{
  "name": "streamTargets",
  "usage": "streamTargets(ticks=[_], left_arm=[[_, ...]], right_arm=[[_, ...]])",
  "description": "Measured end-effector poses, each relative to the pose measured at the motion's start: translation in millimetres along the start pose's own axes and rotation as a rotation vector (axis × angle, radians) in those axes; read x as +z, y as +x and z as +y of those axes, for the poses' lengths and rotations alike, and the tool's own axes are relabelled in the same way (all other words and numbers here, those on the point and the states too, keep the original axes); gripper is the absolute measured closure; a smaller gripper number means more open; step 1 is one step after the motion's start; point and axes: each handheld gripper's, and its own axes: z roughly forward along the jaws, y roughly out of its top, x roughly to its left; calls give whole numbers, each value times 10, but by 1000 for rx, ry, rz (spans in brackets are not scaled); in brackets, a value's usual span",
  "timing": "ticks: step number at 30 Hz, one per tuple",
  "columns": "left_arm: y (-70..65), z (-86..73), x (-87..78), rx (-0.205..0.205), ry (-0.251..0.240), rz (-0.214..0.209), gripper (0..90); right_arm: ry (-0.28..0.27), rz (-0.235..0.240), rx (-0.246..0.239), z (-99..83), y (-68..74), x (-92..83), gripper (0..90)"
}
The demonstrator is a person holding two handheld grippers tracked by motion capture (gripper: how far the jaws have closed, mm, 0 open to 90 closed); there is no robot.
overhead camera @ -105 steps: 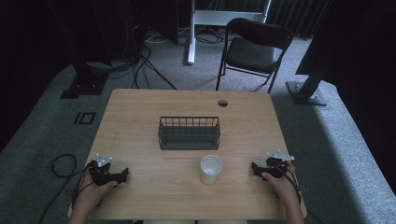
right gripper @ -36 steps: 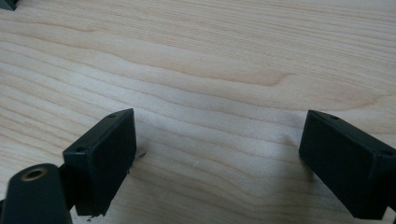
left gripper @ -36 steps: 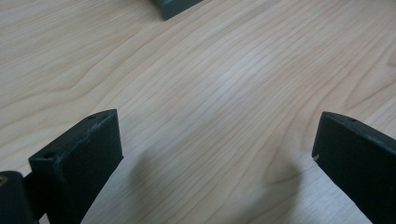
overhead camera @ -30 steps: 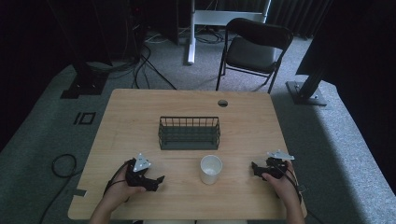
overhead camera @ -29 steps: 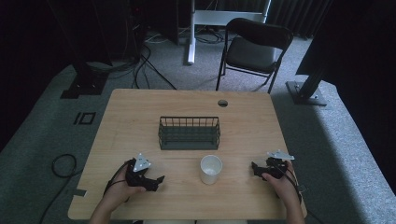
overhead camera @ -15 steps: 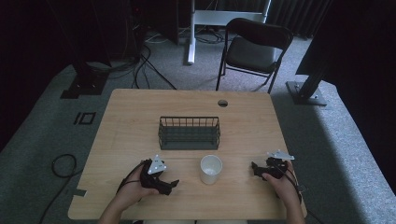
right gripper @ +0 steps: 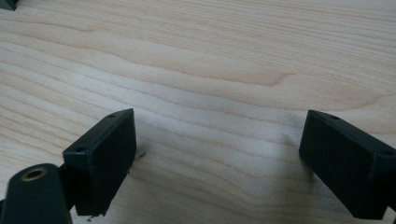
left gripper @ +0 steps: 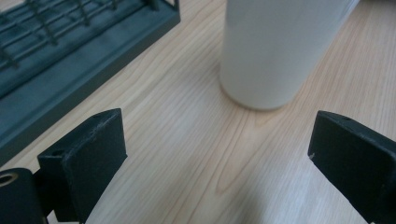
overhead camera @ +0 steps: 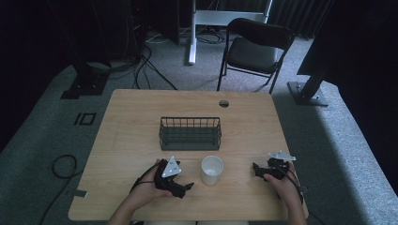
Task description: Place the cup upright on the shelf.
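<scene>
We are recording the work as at its opening stage, with nothing yet grasped. The white cup [overhead camera: 212,169] is standing upright on the table [overhead camera: 131,140], near the front edge, just at the 6 o'clock side of the black wire basket [overhead camera: 190,133] and apart from it. We are seeing the left tool [overhead camera: 187,185] lying low at the cup's 9 o'clock, pointed toward it and close by but not touching. In the left gripper view its jaws are standing wide apart with bare wood between them, and the cup [left gripper: 275,51] is rising just ahead of the gap at 12 o'clock, the basket [left gripper: 70,56] off at 10 o'clock. The left tool is holding nothing.

The right tool [overhead camera: 257,169] is resting on the table at the cup's 3 o'clock, well apart from it. In the right gripper view its jaws are likewise gaping wide over empty table [right gripper: 201,70], gripping nothing.

We are judging the approach as nearly complete. Remaining: closing the jaws around the cup, lifting it, and, as we are reading the layout, carrying it to the basket
</scene>
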Motion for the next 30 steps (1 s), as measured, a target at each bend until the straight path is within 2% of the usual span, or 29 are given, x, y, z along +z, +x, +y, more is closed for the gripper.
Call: streamTargets(ticks=[7,15,18,30], left_arm=[[-104,139,126,22,-29,-44,50],[-173,241,274,12,-62,-79,50],[-199,272,310,21,-71,-87,50],[-248,376,445,43,-92,-78,50]], right_arm=[[0,0,1,0,1,0,107],[0,0,0,0,1,0,107],[0,0,1,0,0,0,107],[0,0,1,0,1,0,107]])
